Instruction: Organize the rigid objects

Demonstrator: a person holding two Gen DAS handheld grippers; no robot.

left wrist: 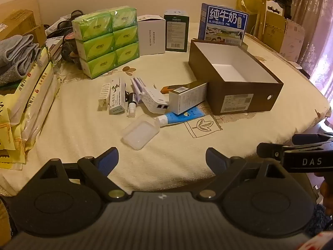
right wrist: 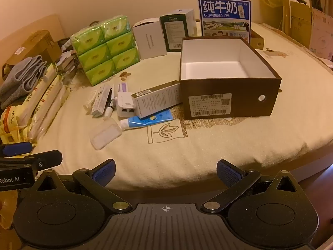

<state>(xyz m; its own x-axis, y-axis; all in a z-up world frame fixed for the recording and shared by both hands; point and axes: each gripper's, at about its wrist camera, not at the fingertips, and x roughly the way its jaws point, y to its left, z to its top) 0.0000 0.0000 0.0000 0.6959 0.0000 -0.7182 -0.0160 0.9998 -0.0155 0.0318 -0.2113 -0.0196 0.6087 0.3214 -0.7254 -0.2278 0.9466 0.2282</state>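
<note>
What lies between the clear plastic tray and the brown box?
The blue tube lies between the clear plastic tray and the brown box, with bare tablecloth beyond it; the right wrist view shows this.

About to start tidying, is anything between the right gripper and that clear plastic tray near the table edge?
Nothing visible: only bare tablecloth lies between the open right gripper and the clear tray.

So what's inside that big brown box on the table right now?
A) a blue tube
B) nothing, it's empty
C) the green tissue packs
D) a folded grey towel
B: the brown box shows only its bare white inside, while the blue tube lies outside on the cloth in front of it, and the green tissue packs and grey towel sit off to the left.
</note>
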